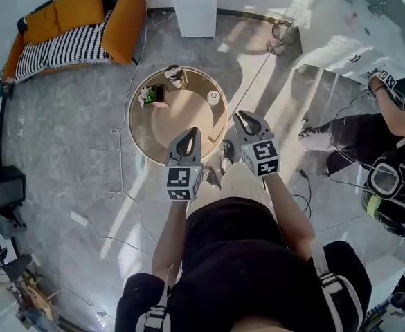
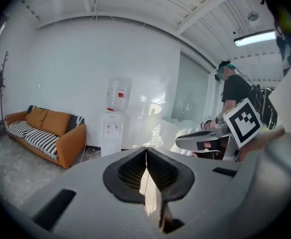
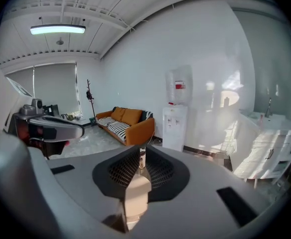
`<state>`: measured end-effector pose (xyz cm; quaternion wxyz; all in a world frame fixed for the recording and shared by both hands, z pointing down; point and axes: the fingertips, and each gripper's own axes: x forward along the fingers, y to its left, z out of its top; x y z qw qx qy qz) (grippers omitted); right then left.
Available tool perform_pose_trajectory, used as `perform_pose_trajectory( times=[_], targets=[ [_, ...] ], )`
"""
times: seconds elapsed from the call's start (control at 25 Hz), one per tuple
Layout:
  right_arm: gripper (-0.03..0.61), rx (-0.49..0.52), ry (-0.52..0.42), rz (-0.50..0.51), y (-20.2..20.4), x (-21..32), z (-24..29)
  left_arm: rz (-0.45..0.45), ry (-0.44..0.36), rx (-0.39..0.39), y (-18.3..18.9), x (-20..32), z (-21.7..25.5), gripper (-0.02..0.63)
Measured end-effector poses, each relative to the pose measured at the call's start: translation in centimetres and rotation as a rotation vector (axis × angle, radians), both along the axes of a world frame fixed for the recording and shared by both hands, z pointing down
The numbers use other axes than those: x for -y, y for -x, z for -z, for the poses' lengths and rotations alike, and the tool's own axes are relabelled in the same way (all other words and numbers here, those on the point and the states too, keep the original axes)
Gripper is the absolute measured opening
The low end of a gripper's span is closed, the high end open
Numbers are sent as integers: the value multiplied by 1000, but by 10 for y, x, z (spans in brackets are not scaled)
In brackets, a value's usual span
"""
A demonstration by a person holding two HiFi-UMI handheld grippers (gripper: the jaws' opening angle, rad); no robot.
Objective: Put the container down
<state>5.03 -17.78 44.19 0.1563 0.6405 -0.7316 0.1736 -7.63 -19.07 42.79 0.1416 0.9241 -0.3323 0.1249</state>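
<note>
On the round wooden table point(image 1: 181, 126) below me, a small round container point(image 1: 174, 73) stands at the far rim. A little box with green leaves point(image 1: 151, 95) stands at the left and a white cup point(image 1: 213, 97) at the right. Both grippers hang in the air over the table's near edge, well apart from these things. My left gripper point(image 1: 192, 131) point(image 2: 146, 149) has its jaws pressed together and empty. My right gripper point(image 1: 241, 116) point(image 3: 142, 151) is shut too, with only a thin slit at the tips and nothing between them.
An orange sofa point(image 1: 77, 19) with a striped cushion stands at the far left, and a white water dispenser point(image 1: 195, 5) against the far wall. Another person point(image 1: 368, 137) crouches at the right by a white counter point(image 1: 340, 40). Cables point(image 1: 122, 178) run across the grey floor.
</note>
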Motion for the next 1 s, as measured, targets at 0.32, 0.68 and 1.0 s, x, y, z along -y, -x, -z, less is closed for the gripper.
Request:
perform_pose_trajectory(
  times=[0.32, 0.68, 1.0],
  targets=[
    [3, 24, -58, 35, 22, -38, 31, 15, -26, -33, 20, -32, 17, 20],
    [3, 87, -124, 135, 27, -86, 69, 70, -75, -57, 20, -71, 48, 20],
    [3, 86, -134, 237, 10, -143, 87, 141, -88, -68, 1, -129, 66, 20]
  ],
)
